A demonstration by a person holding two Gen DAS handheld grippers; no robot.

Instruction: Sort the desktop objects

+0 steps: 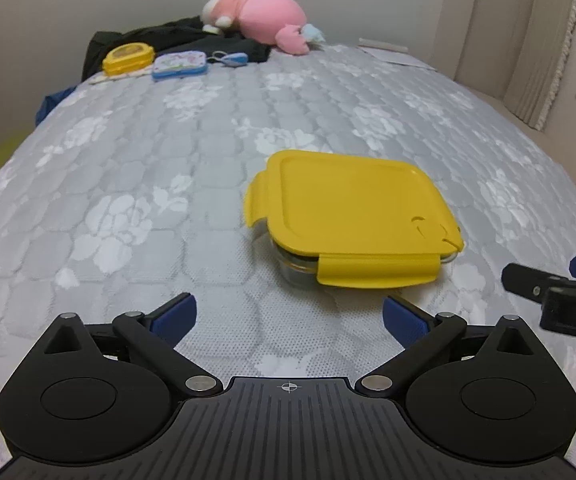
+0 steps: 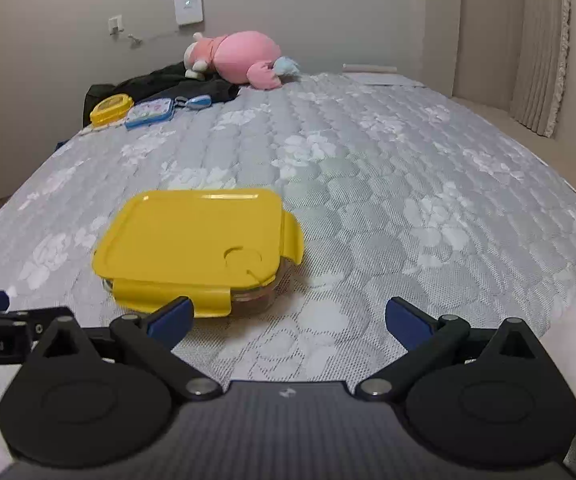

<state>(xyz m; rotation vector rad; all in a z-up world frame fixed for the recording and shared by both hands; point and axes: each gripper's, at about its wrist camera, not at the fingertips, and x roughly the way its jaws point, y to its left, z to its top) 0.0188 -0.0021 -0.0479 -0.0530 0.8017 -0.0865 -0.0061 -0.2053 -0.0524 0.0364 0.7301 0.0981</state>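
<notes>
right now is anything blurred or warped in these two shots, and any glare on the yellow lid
Left wrist view: the square yellow-lidded glass container looks smeared at its edges, and the grey floral mattress bulges from fisheye distortion. Right wrist view: a pale glare streak lies on the lid's far edge, and the mattress bows the same way.

Two yellow-lidded containers (image 1: 354, 216) (image 1: 128, 57), one blue case (image 1: 180, 64), one plush toy (image 1: 260, 20).
</notes>
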